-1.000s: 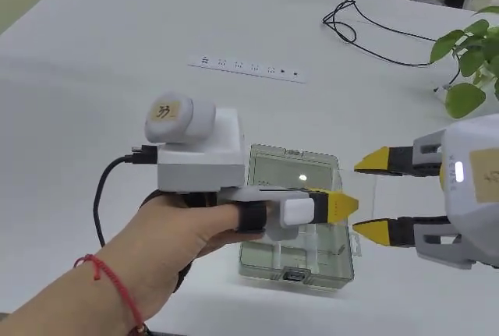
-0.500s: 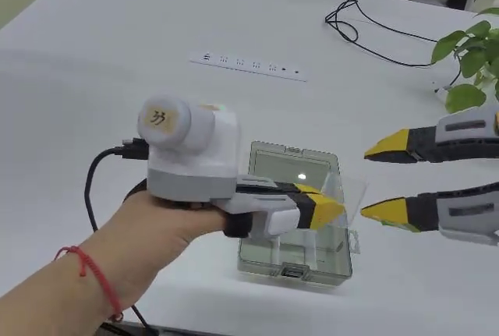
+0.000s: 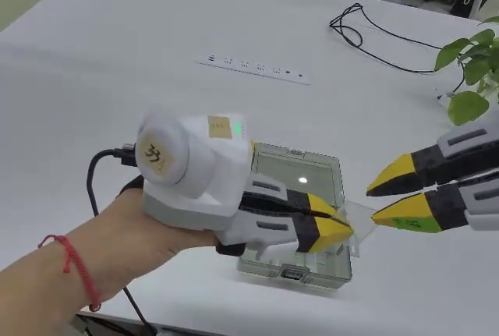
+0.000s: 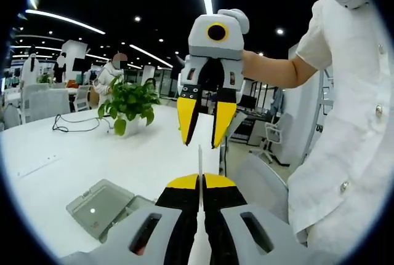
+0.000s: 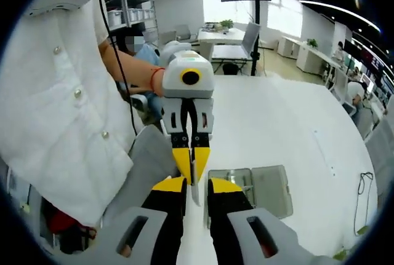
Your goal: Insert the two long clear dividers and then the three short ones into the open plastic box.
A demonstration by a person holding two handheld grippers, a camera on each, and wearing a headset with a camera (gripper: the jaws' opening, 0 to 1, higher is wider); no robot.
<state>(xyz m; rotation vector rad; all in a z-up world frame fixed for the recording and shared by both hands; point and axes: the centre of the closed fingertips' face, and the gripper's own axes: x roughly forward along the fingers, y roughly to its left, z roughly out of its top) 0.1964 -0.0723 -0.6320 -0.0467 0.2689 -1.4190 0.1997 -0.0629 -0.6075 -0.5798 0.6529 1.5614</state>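
Nearest the person, by the near edge of the counter point(image 3: 93, 79), the left hand point(image 3: 156, 236) holds the left claw point(image 3: 339, 223). Its yellow tips are pressed together on one edge of a clear divider point(image 3: 360, 215), a thin sheet held in the air over the right end of the open plastic box point(image 3: 273, 262). The box rests on the counter under the claw, its lid point(image 3: 296, 166) laid back toward the far edge. Whether this divider is a long or a short one I cannot tell, since most of it vanishes against the white.

The right claw point(image 3: 373, 205) faces the left one from the right. Its jaws are apart, with their tips on either side of the sheet's free end — apparently not yet pinching it.

The divider looks light, stiff, thin and slick, so a hold at one corner would likely let it swing or slide. A better hold is mid-way along the top edge, flat faces between the pads, leaving both ends free for the box's slots. A gentle clamp should be enough — a hard one could bow it.

Farther off lie a white power strip point(image 3: 253, 69) and a black cable point(image 3: 366, 28), with a potted plant point(image 3: 468, 71) toward the far right corner.
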